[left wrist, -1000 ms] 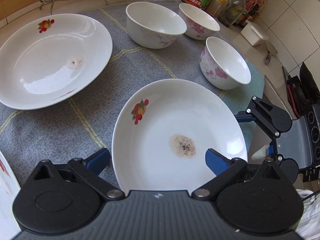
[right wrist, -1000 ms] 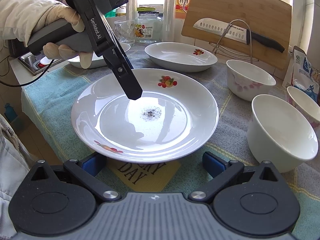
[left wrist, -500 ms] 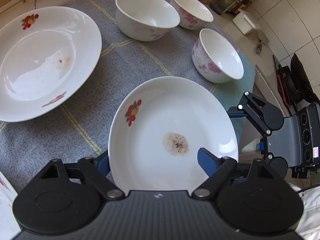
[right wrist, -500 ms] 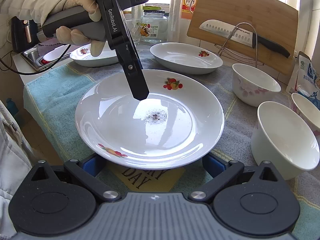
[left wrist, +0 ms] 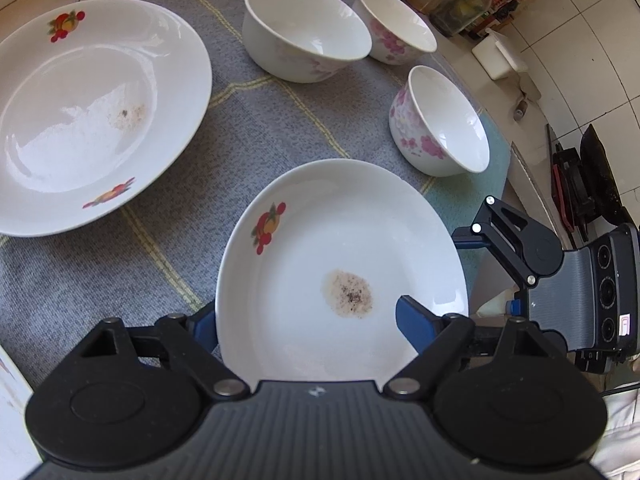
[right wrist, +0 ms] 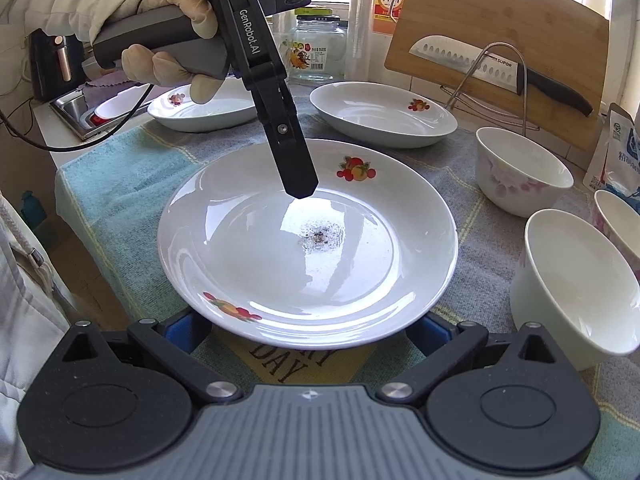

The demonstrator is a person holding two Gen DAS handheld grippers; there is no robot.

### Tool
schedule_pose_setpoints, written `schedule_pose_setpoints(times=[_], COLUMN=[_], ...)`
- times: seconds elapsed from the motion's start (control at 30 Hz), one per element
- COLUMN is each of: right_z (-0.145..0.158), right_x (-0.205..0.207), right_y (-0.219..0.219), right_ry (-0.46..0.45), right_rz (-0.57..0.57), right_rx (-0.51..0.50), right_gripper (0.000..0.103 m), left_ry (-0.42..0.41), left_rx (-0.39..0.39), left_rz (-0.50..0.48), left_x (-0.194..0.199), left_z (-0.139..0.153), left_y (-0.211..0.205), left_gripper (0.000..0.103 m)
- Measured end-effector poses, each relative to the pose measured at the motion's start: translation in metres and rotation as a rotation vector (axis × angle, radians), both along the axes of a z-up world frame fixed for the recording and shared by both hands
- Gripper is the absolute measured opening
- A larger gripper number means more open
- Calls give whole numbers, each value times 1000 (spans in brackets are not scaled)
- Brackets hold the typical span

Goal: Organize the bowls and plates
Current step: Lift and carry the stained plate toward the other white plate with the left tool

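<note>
**Left gripper straddles dirty plate rim, right gripper low at near edge**

The left hand (right wrist: 168, 68), gloved, holds the handle from the upper left, with the left gripper (left wrist: 308, 320) pitched steeply down at the soiled plate (right wrist: 240, 240). One finger (right wrist: 296, 168) points into the plate's well, close to the glaze near the dark crumb stain (right wrist: 320, 236). The other blue pad (left wrist: 204, 328) is half hidden outside and below the rim. The jaws are partly spread across the rim; can't tell whether the pads press.

The right gripper (right wrist: 308, 330) is angled down at the plate's near edge. Its jaws are wide apart, released, with both pads just below the rim.

The plate is on the grey-blue cloth (right wrist: 120, 184), mid-table. Second plate (left wrist: 80, 120) is on the far side from the right gripper, with bowls (left wrist: 304, 40) beside it.
</note>
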State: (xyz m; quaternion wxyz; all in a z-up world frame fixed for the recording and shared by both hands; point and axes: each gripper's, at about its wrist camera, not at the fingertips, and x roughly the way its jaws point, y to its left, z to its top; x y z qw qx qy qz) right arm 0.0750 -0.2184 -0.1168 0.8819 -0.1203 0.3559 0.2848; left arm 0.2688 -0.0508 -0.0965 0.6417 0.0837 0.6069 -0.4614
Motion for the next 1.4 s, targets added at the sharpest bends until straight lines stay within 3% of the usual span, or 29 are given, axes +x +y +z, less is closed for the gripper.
schedule_pose_setpoints(times=[0.6,1.0,1.4], right_z=[21,37,41], right_x=[9,33,78], right_y=[3,32,90], right_ry=[14,-1,-15], right_rz=[70,214,387], right_rx=[-4,5,14], right_gripper=[103,103,103], left_ry=[-36,-83,-126], left_rx=[-41,-61,-65], left_rz=[58,205,386], left_x=[-7,-15,-11], left_z=[21,42,51], left_y=[21,74,151], left_gripper=[87,87,87])
